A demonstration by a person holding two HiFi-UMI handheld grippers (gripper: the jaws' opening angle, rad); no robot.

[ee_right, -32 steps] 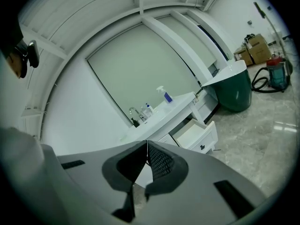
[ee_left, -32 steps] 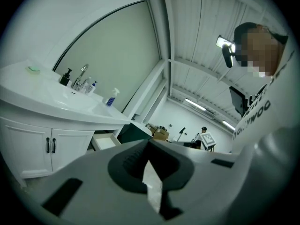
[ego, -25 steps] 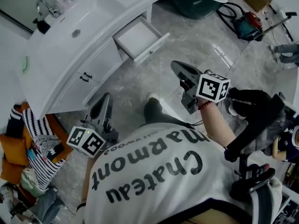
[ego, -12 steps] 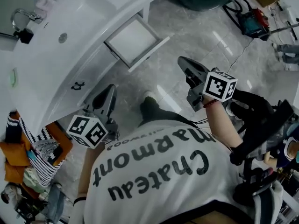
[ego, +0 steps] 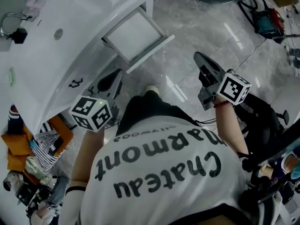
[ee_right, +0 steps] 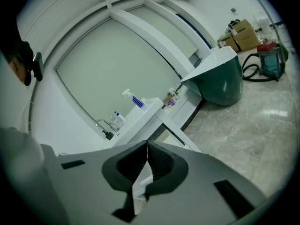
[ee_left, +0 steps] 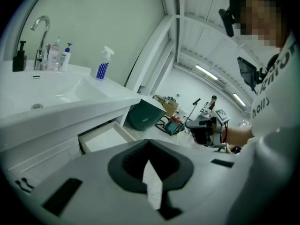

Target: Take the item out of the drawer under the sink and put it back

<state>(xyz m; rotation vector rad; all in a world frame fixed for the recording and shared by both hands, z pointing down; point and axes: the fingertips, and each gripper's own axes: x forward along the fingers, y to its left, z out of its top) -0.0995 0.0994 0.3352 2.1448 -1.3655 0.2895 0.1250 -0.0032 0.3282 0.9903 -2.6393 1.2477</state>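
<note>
The white drawer [ego: 134, 34] stands pulled out from under the sink counter [ego: 56, 60], and its inside looks bare white; I see no item in it. In the left gripper view the drawer [ee_left: 104, 138] lies ahead and to the left. My left gripper [ego: 114, 75] hovers just in front of the vanity, left of the drawer, shut with nothing between its jaws [ee_left: 149, 142]. My right gripper [ego: 200, 57] hangs over the floor to the right of the drawer, also shut and holding nothing [ee_right: 147, 143].
A faucet [ee_left: 41, 31] and a spray bottle [ee_left: 102, 65] stand on the counter. Cupboard doors with dark handles [ego: 75, 83] sit left of the drawer. A dark green tub [ee_right: 220, 86] and a vacuum cleaner [ego: 267, 21] lie beyond. Clothes [ego: 26, 149] are piled at left.
The person has stepped nearer to the vanity. Both grippers have risen in the head view, the left one closing on the cupboard front. Both stay shut.
</note>
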